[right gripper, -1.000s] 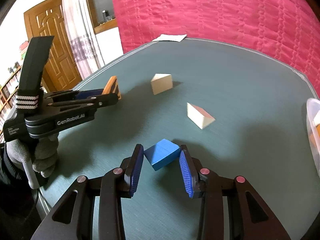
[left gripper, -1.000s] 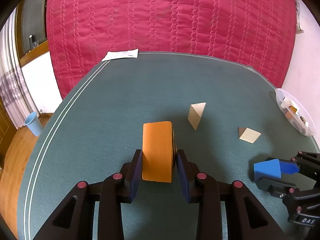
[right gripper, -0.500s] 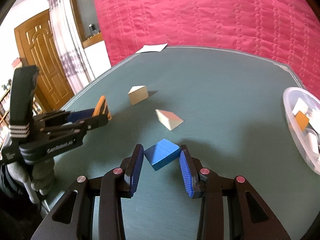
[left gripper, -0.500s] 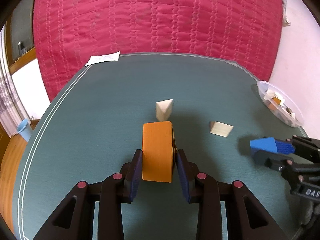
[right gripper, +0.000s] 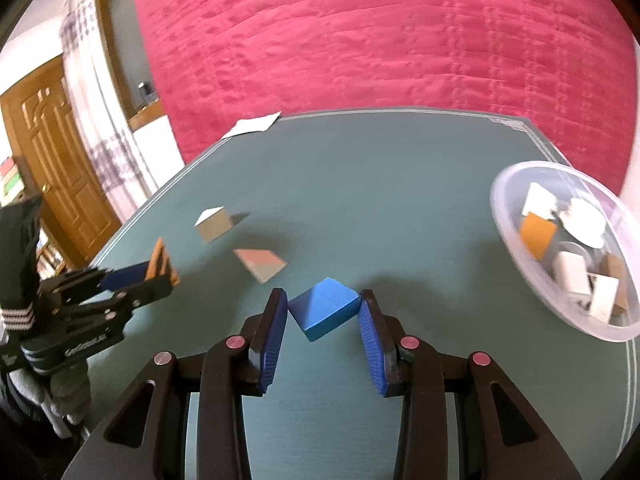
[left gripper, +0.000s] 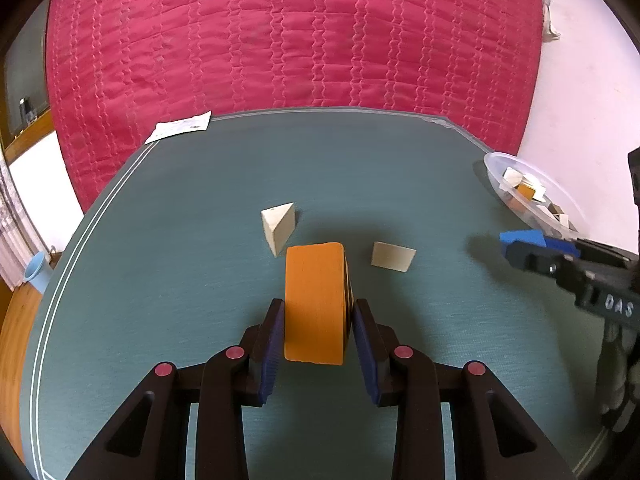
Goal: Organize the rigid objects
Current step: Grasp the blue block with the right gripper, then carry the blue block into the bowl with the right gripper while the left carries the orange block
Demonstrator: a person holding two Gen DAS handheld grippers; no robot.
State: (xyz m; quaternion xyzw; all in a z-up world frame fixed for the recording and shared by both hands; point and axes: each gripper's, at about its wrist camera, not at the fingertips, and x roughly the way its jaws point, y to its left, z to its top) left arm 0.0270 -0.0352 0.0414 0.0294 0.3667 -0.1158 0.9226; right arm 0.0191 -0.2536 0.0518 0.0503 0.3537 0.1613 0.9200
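Both tongs were clamped on a load. The left tongs (left gripper: 316, 334) gripped the orange block (left gripper: 315, 304) by its two side faces, its long top face sloping away from the camera. The right tongs (right gripper: 323, 322) gripped the blue block (right gripper: 323, 307) by two opposite corners.

Compared with a second earlier, both hands had travelled toward the clear plastic bowl (right gripper: 505, 216) at the right edge of the green tabletop (left gripper: 200, 240). In the right wrist view the bowl had gone from a sliver at the frame edge to nearly full view, with several pale blocks and an orange one inside. Neither grip had altered during the transfer.

Two pale wooden wedges, the left wedge (left gripper: 279, 227) and the right wedge (left gripper: 393, 256), lay on the tabletop beyond the orange block, apart from each other and not yet collected.

Judged from this layout, the carry phase was well advanced. The blue block was nearer the bowl and likely to be deposited first; the corner grip carried some risk of the block twisting.
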